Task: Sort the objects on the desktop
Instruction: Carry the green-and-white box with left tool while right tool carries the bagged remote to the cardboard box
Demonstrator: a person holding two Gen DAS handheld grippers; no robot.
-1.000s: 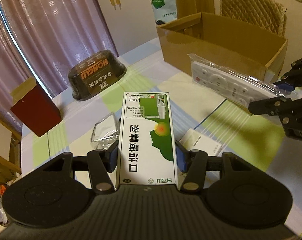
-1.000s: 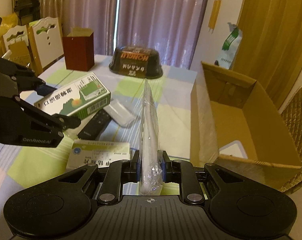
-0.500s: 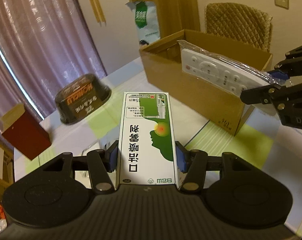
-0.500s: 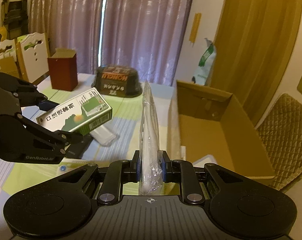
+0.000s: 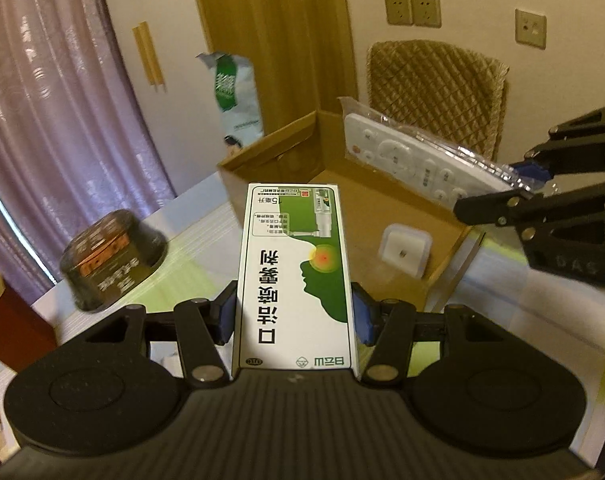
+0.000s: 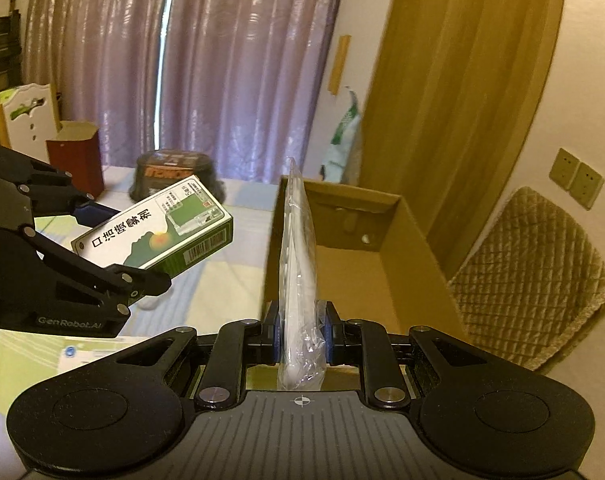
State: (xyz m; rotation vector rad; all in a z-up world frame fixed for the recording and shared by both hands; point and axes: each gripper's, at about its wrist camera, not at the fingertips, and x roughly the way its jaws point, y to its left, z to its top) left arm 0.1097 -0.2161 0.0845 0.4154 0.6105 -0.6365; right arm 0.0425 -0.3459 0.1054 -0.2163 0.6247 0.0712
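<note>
My left gripper [image 5: 294,316] clamps a glossy green-and-white carton [image 5: 296,276], my right gripper [image 6: 301,334] a crinkly plastic-bagged white remote [image 6: 300,264], both above the open brown cardboard box [image 6: 418,240], whose small white square item [image 5: 404,249] shows only in the left view.

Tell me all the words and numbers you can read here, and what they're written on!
"口洁喷雾剂" and "15毫升": green and white box in the left gripper.
"GenRobot.AI": left gripper's black body, right wrist view.
"DAS": right gripper, left wrist view.
Dark tub: orange lettering too blurred.
Box's small print, white remote buttons, green and white bag: too small.
</note>
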